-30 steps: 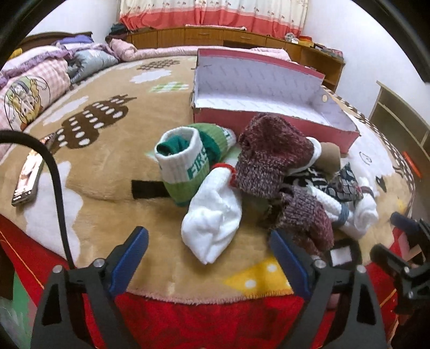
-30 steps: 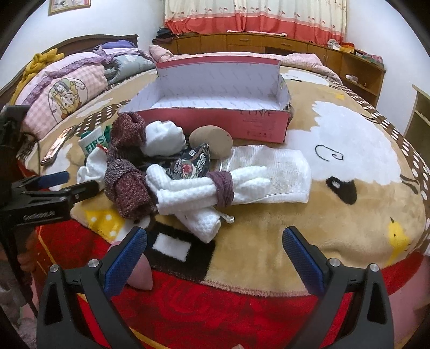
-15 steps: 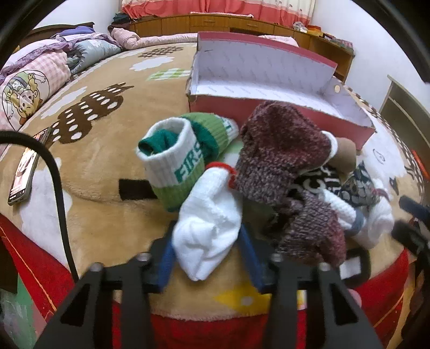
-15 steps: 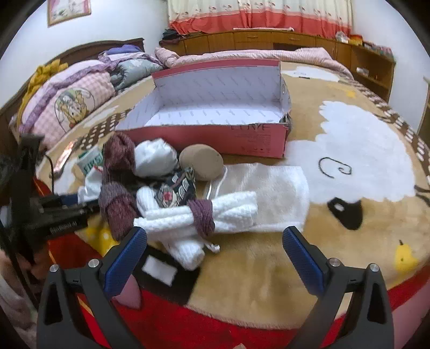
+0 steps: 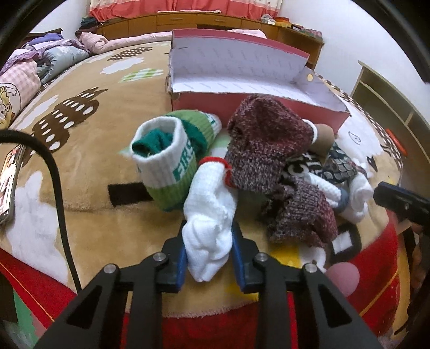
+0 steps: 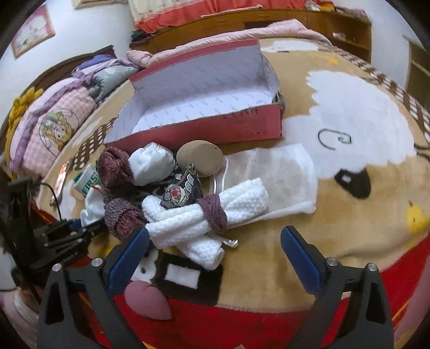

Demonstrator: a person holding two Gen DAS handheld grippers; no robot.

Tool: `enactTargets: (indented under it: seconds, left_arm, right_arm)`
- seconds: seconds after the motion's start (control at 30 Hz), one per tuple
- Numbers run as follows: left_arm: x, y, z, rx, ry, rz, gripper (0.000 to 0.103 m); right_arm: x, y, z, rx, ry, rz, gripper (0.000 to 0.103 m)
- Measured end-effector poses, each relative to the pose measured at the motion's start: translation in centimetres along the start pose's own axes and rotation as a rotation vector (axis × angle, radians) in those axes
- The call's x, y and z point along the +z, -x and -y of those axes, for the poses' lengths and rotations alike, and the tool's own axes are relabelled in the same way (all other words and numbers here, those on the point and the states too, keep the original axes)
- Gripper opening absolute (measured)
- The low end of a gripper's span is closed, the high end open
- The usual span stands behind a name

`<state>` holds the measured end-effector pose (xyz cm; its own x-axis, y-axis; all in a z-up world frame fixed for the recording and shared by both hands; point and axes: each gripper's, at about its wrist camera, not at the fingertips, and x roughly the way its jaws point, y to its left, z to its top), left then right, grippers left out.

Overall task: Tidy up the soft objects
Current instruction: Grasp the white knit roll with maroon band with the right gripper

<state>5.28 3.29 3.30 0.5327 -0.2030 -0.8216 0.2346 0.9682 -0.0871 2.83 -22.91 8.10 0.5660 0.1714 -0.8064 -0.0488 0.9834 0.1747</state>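
We work over a bed (image 5: pixel 80 112) covered by a plush tan cartoon blanket (image 6: pixel 349 112) with a red border, in a bedroom with wooden cabinets (image 5: pixel 188 21) and red-trimmed curtains (image 5: pixel 188 6) along the far wall. An open red cardboard box (image 6: pixel 215 126) with a white lining sits on the blanket, beyond the heap of soft things. Nearest our left gripper (image 5: pixel 209 252), a fluffy white sock (image 5: pixel 209 209) lies with its long axis running away from us, its red-edged cuff toward the box; the jaws are clenched on its near end. Beside it stands a ribbed green-and-white sock (image 5: pixel 172 161), cuff up, and a nubbly maroon knit sock (image 5: pixel 266 145). Our right gripper (image 6: pixel 215 255), jaws spread wide, hovers by a waffle-weave white towel roll (image 6: pixel 204 214) bound with a maroon band (image 6: pixel 212 212).
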Motion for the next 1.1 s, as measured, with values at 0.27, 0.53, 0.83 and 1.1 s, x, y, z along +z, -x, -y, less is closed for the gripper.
enactTargets:
  seconds: [0.27,0.53,0.83,1.1]
  left_arm:
    - [-1.3,1.5,0.9,-0.003,0.016,0.022,0.029]
    - [-1.1,3.2,0.7,0.007,0.029,0.059,0.029]
    - [-0.6,4.1,1.2,-0.019,0.026,0.073,0.029]
    - [-0.5,5.5,2.3,-0.024,-0.004,0.097,0.029]
  right_arm:
    - [0.2,0.2,0.7,0.019,-0.076,-0.032,0.092]
    - [1.4,-0.7,1.3,0.121,-0.262,-0.049,0.084]
    - [1.7,-2.9,0.9,0.093,-0.271,-0.103,0.052]
    - [1.7,-2.2,0.5,0.117,-0.224,-0.063,0.028]
